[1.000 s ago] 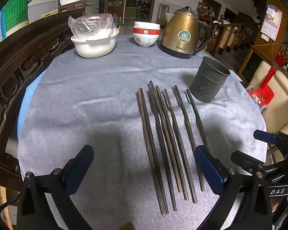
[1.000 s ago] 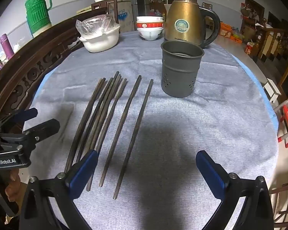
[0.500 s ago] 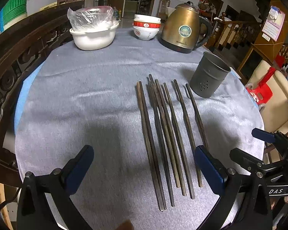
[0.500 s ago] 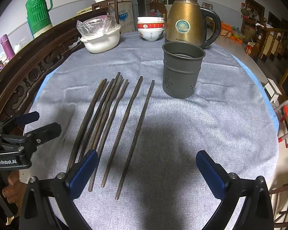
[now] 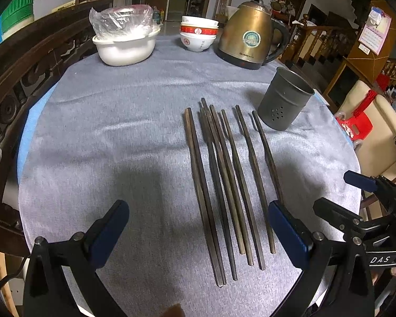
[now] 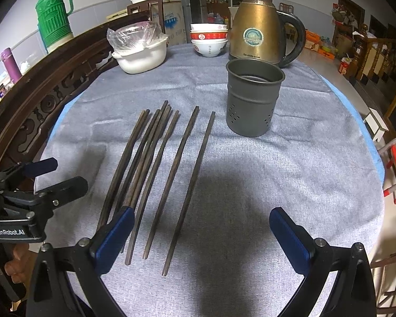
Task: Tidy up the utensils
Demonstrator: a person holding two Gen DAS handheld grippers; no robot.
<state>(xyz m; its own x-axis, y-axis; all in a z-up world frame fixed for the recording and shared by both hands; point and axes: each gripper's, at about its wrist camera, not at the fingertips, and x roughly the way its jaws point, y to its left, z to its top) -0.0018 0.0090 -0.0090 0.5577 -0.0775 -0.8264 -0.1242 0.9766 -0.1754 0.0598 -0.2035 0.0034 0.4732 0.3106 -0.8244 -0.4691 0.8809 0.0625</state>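
Note:
Several dark wooden chopsticks (image 5: 224, 182) lie side by side on the grey cloth, pointing away from me; they also show in the right wrist view (image 6: 155, 169). A dark metal utensil holder (image 5: 283, 99) with drain holes stands upright and empty at their far right, also in the right wrist view (image 6: 252, 97). My left gripper (image 5: 198, 232) is open and empty, low over the near ends of the chopsticks. My right gripper (image 6: 200, 237) is open and empty, near the front edge, right of the chopsticks.
A brass kettle (image 5: 248, 37), stacked bowls (image 5: 198, 35) and a white tub with a plastic bag (image 5: 125, 42) stand at the back. A carved wooden chair back (image 5: 15, 79) runs along the left. A green thermos (image 6: 52, 21) stands behind it.
Both grippers have drawn slightly back and up from the table, so the chopsticks and holder sit a little farther off. Nothing on the table moved.

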